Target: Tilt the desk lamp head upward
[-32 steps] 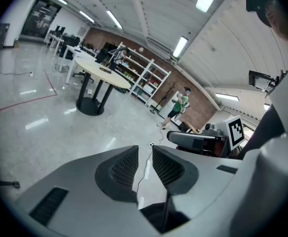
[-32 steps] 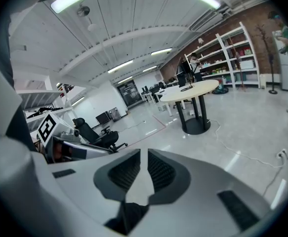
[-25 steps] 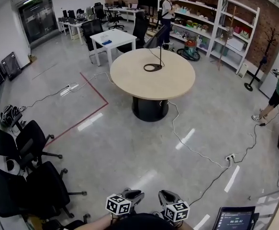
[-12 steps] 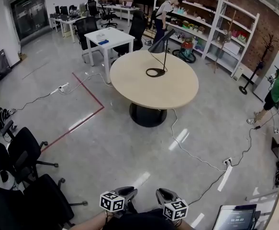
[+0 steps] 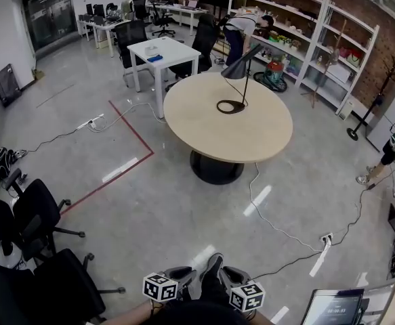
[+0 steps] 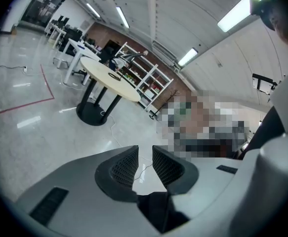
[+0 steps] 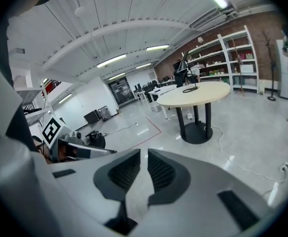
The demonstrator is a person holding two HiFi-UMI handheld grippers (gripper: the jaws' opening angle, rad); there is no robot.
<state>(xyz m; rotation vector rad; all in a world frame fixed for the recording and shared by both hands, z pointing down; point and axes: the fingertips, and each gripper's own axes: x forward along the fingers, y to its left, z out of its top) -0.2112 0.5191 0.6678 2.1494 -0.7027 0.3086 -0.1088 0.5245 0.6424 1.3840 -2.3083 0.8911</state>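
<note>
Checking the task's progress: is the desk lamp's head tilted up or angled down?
Angled down: the lamp head slopes downward off its upright stem, shade opening facing the table.

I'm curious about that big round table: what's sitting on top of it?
Only a black desk lamp stands on the round beige table, its ring base toward the far side. The top covers most of the dark pedestal underneath.

Black desk lamp [image 5: 236,68], beige table [image 5: 238,137], red tape [image 5: 133,128] on grey floor [image 5: 177,202].
</note>
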